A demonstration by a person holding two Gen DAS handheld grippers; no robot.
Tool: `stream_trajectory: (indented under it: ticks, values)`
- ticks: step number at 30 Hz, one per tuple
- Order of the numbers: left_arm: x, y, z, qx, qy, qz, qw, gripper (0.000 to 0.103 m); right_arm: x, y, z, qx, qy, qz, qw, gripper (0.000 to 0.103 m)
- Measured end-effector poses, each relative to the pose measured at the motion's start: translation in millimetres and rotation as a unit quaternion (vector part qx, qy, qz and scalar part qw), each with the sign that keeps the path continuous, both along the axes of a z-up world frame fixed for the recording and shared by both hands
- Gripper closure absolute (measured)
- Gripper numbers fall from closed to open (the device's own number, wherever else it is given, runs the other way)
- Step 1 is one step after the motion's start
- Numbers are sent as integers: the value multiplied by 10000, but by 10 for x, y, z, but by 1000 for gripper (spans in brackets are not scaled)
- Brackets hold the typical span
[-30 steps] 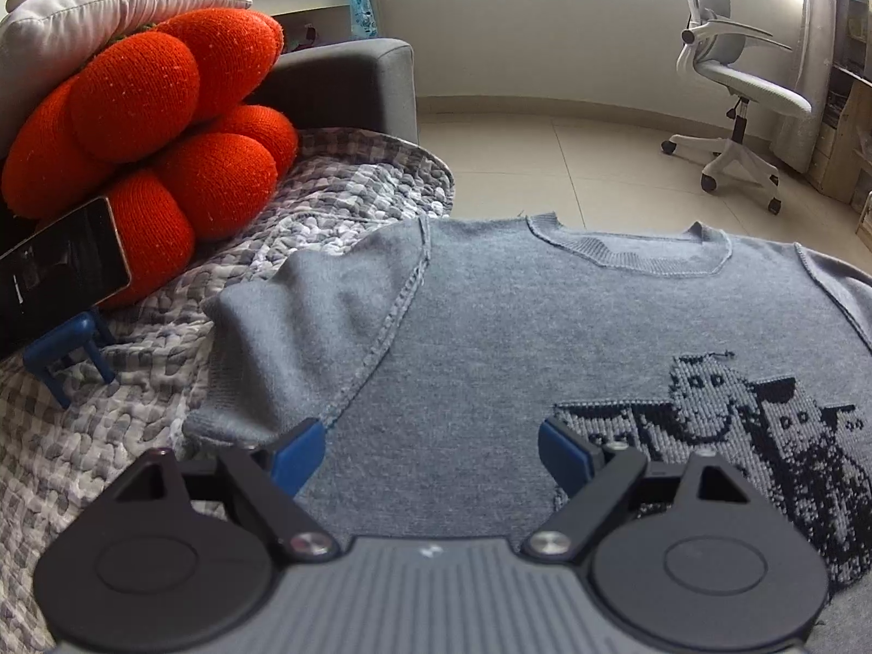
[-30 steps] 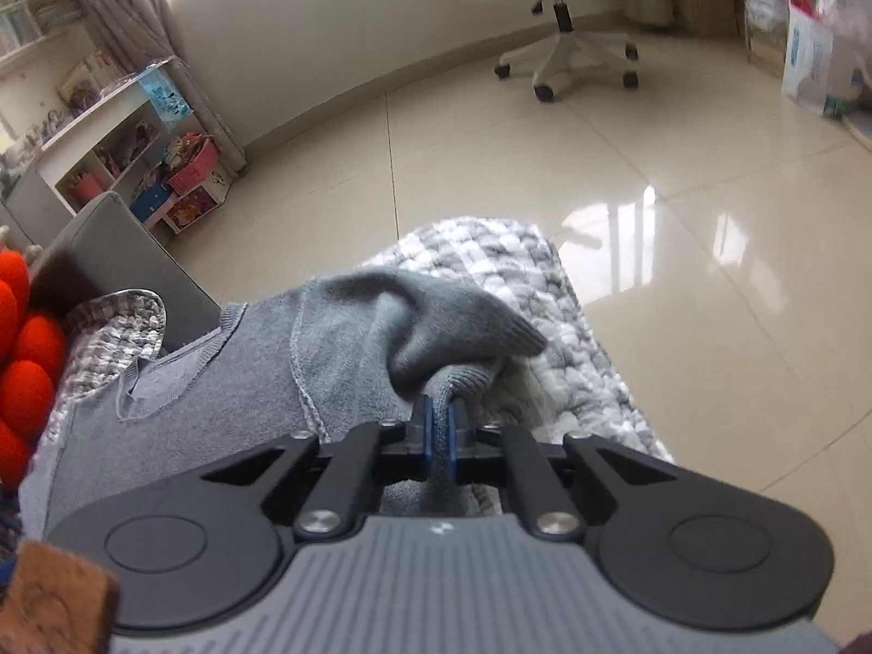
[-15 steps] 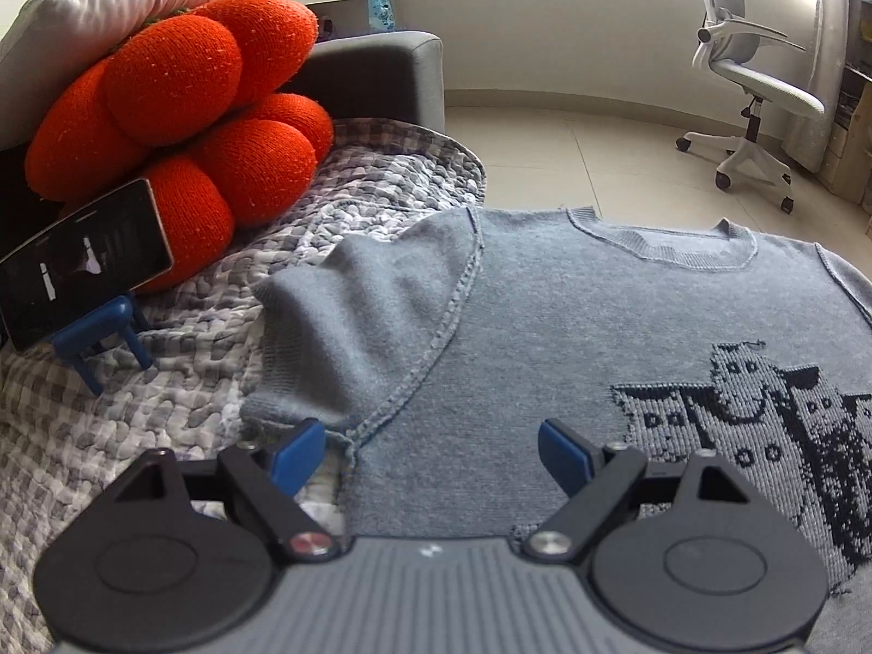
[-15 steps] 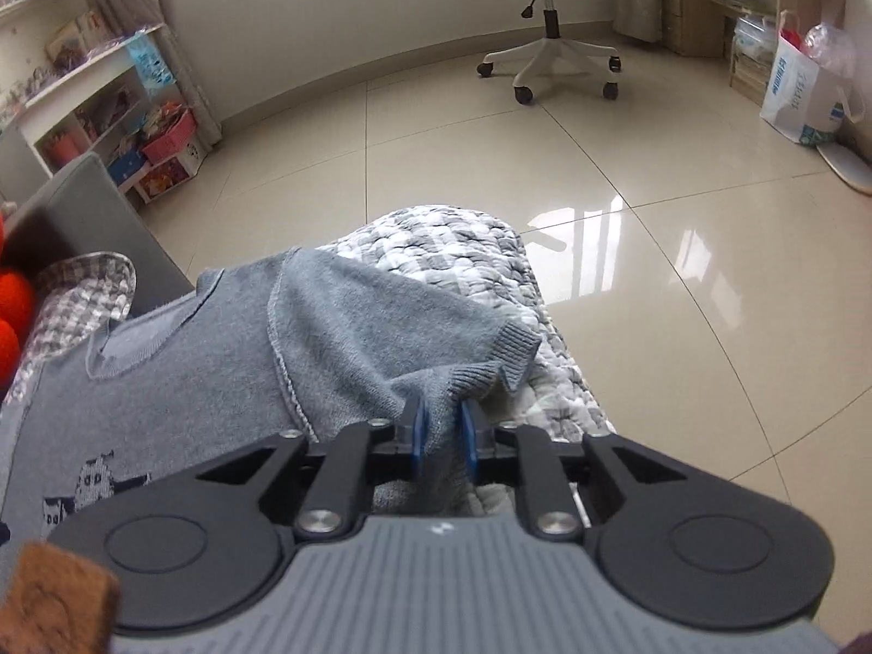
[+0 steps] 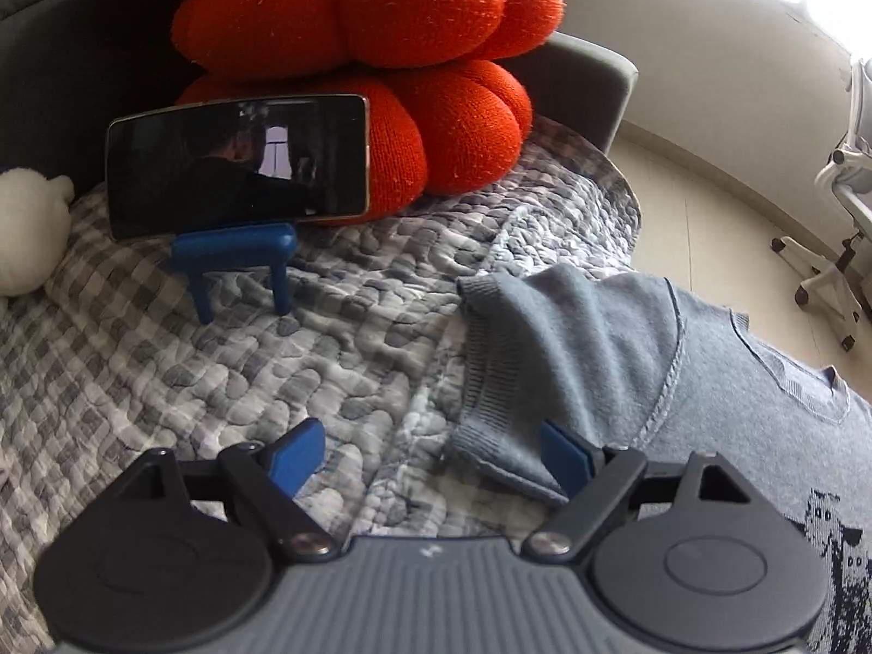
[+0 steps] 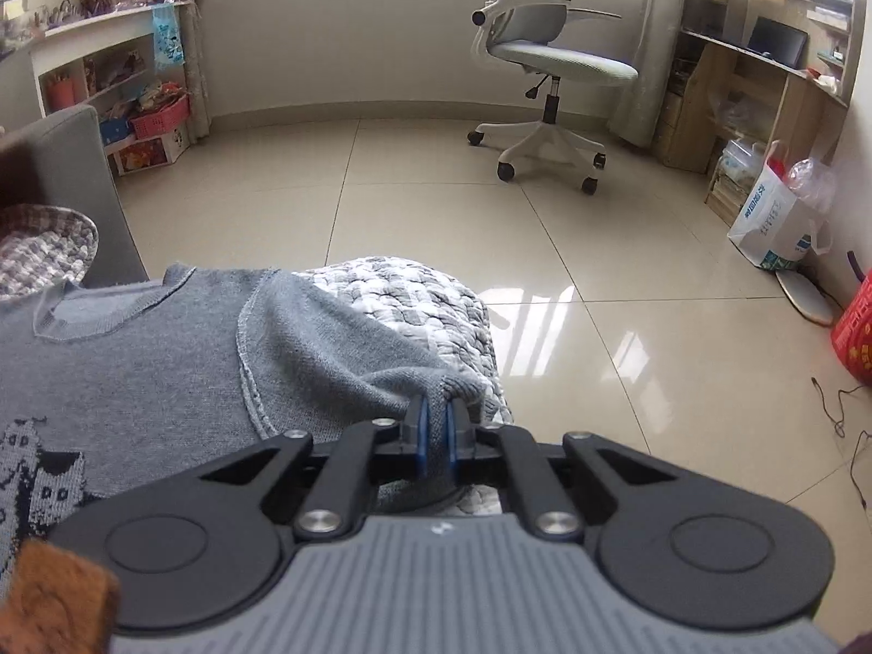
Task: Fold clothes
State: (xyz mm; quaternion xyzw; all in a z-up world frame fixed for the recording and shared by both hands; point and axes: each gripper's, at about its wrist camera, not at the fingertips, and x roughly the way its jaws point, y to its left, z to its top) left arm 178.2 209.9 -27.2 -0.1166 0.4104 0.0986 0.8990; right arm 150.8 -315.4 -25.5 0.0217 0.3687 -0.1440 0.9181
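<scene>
On the puffy checked quilt point(image 5: 327, 359) lies a grey knit sweater point(image 6: 163, 376) — right gripper point(image 6: 434, 430) pinches its ribbed sleeve cuff, left gripper point(image 5: 430, 455) gapes wide beside the other sleeve — holding nothing.

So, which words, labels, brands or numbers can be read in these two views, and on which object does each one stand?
None can be read.
White bag: blue print, too small and blurred.
Red basket: yellow marks, illegible.
Phone: dark screen, no text.
Grey sweater: a knitted picture only, no letters.
</scene>
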Motion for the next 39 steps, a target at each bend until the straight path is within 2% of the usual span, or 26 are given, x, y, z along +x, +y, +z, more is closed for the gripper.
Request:
stream_trajectory:
  ticks: [4,6,8,11,12,13,14,15,16,17,19,21,22,26,27,28,29,30,32,34,39]
  values:
    - [101,67,-83,-138,82,110,9998,16,25,27,-51,-328,100,-246,9991,96]
    - [149,66,-141,-191,150,107,9996,16,-1,79,-5,-488,-30,-223,9986,84]
    - [178,58,-187,-334,153,130,9992,16,-39,149,64,-609,-220,-120,9978,84]
    - [207,22,-245,-455,164,119,9988,20,-65,231,116,-384,-386,200,9983,84]
    - [207,-11,-254,-413,177,78,9990,35,-67,263,117,-349,-400,305,9981,83]
    - [206,-43,-264,-371,190,37,9991,45,-61,308,107,-372,-387,407,9977,83]
    - [193,-89,-246,-133,195,3,9997,50,-56,352,99,-401,-377,500,9972,83]
    - [176,-111,-223,56,192,-27,9998,60,-49,394,92,-439,-370,575,9967,83]
    - [154,-91,-200,80,176,4,9998,70,-42,435,85,-478,-363,651,9961,83]
    - [131,-64,-177,82,158,44,9998,74,-38,475,83,-503,-365,718,9955,83]
    - [84,-12,-132,86,122,123,9998,90,-39,542,110,-456,-413,844,9945,83]
    - [50,21,-113,46,125,119,9998,97,-31,602,124,-421,-445,963,9935,83]
    - [40,25,-121,-1,152,63,9999,98,-33,642,120,-423,-447,1031,9928,83]
    - [26,69,-140,-732,125,-38,9972,96,-41,791,106,-408,-434,1277,9900,83]
    - [27,84,-143,-893,114,-15,9959,88,-53,827,105,-402,-433,1338,9893,82]
    - [29,100,-151,-1022,130,26,9947,75,-65,861,103,-406,-433,1397,9884,80]
    - [27,112,-161,-1157,127,67,9932,70,-77,895,98,-424,-431,1463,9874,71]
    - [25,124,-171,-1294,120,109,9915,67,-89,929,94,-441,-430,1530,9863,66]
    - [20,152,-179,-1519,88,198,9882,64,-111,992,87,-471,-427,1650,9842,66]
    - [12,182,-189,-1749,38,298,9841,57,-126,1022,90,-455,-431,1705,9834,66]
    - [22,208,-241,-2228,-59,403,9740,54,-140,1037,105,-321,-467,1711,9836,66]
